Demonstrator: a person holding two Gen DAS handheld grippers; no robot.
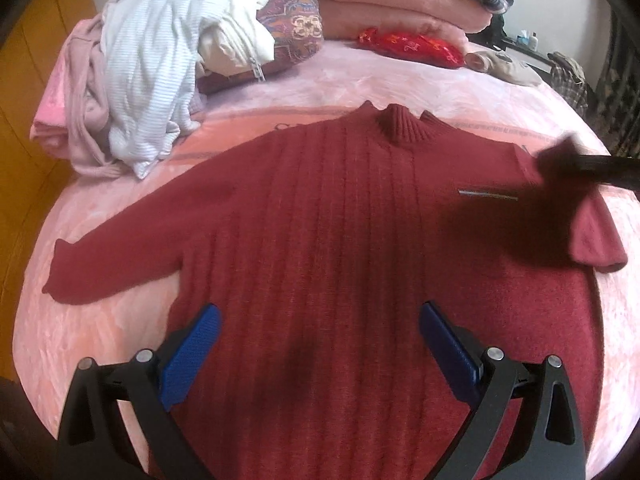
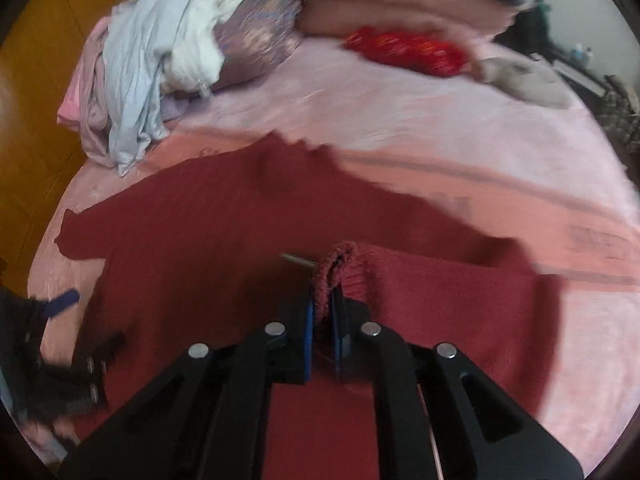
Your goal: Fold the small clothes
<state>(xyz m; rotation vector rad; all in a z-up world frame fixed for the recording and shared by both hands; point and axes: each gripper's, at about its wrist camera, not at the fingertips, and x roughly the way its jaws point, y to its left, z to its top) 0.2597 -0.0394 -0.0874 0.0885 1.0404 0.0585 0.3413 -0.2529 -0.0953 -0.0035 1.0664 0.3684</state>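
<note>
A dark red knit sweater (image 1: pixel 320 208) lies face up on the pink bedspread (image 1: pixel 280 88), collar at the far side and its left sleeve spread out flat. My left gripper (image 1: pixel 318 312) hangs open above the sweater's lower body, blue pads wide apart with nothing between them. My right gripper (image 2: pixel 322 292) is shut on the cuff (image 2: pixel 340 260) of the right sleeve, which is lifted and drawn in over the sweater's body (image 2: pixel 192 240). In the left wrist view the right gripper (image 1: pixel 568 164) is a dark blur near the shoulder, with the sleeve (image 1: pixel 596 236) hanging under it.
A heap of white, striped and pink clothes (image 1: pixel 152 68) lies at the back left beside a patterned pillow (image 1: pixel 296 28). Folded pink blankets (image 1: pixel 400 4), a red pouch (image 1: pixel 412 46) and a beige item (image 1: pixel 504 66) line the far side. Wooden floor (image 1: pixel 24 80) borders the bed's left edge.
</note>
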